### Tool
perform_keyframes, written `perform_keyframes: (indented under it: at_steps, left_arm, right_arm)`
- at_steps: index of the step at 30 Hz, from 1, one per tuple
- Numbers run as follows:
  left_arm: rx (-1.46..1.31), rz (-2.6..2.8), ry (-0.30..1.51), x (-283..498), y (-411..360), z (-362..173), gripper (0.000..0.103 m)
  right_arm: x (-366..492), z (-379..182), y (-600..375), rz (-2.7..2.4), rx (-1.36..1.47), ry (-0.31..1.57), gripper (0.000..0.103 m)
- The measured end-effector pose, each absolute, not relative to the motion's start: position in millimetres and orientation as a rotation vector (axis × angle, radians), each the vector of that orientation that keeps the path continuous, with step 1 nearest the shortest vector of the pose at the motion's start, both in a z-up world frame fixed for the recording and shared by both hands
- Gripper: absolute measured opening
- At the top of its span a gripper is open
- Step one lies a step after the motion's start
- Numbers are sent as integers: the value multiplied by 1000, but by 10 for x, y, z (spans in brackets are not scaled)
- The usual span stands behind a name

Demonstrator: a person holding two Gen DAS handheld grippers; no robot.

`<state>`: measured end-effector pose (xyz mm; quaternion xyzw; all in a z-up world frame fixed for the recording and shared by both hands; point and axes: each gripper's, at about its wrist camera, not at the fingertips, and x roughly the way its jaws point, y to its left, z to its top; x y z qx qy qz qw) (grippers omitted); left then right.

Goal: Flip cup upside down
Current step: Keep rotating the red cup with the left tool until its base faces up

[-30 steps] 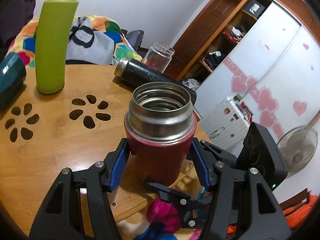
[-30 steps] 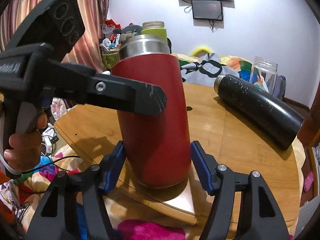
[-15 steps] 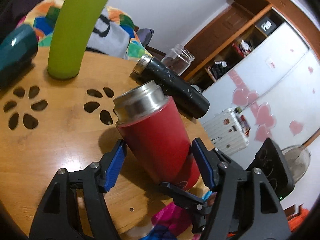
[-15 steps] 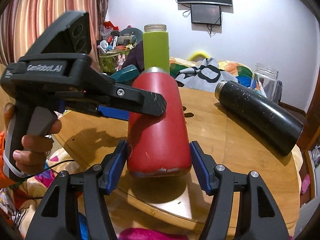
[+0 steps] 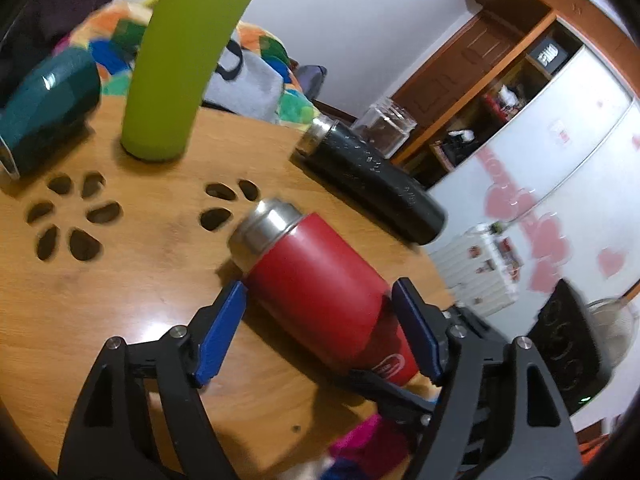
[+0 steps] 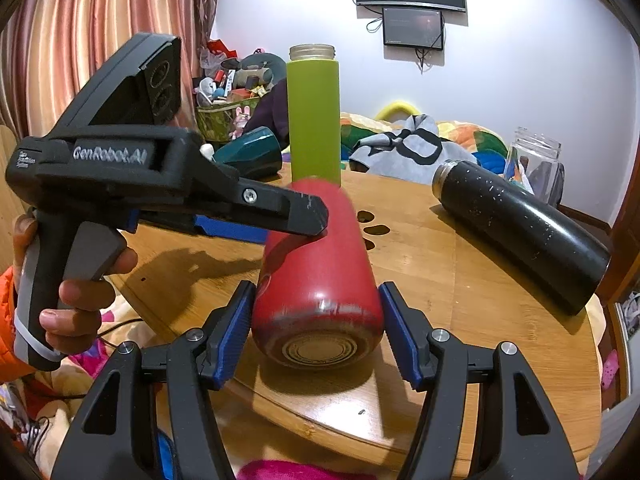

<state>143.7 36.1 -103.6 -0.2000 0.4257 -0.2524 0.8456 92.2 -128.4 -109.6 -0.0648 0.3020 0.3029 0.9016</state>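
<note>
The red steel cup (image 6: pixel 316 276) is tipped far over, its base toward the right wrist camera and its steel mouth (image 5: pixel 264 228) pointing away over the wooden table (image 5: pixel 120 288). My right gripper (image 6: pixel 316 332) is shut on its lower body near the base. My left gripper (image 5: pixel 320 328) straddles the cup's body from the side; its right pad touches the cup, and a gap shows at its left pad. In the right wrist view the left gripper's black finger (image 6: pixel 280 212) lies across the cup's upper part.
A tall green bottle (image 5: pixel 188 56) stands at the back. A black flask (image 5: pixel 372 180) lies on its side to the right, with a glass jar (image 5: pixel 384 128) behind it. A teal cup (image 5: pixel 44 108) lies at the left. Petal-shaped cut-outs (image 5: pixel 72 220) pierce the tabletop.
The red cup has tilted from upright to nearly lying over, mouth swinging away and down, base rising toward the right gripper. Both grippers stayed around it.
</note>
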Motion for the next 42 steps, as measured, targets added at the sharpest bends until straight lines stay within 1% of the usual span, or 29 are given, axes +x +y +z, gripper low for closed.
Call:
perform_keyframes:
  at_steps: [11, 15, 17, 23, 34, 42]
  left_arm:
    - [-40, -385, 725, 1183, -14, -789, 75]
    - [30, -351, 683, 1143, -95, -767, 70]
    - [45, -336, 672, 1132, -103, -761, 66]
    - [57, -315, 662, 1111, -84, -757, 57]
    - [22, -304, 612, 1119, -13, -609, 49]
    - [-34, -289, 593, 1202, 114, -560, 49]
  right_arm:
    - [903, -1109, -1314, 628, -124, 629, 59]
    - [884, -1175, -1331, 618, -135, 655, 59]
    - [879, -1228, -1336, 610, -143, 673, 56]
    - [882, -1190, -1403, 579, -111, 658, 56]
    - [791, -834, -1456, 566, -104, 520, 55]
    - [902, -711, -1362, 571, -104, 489, 55]
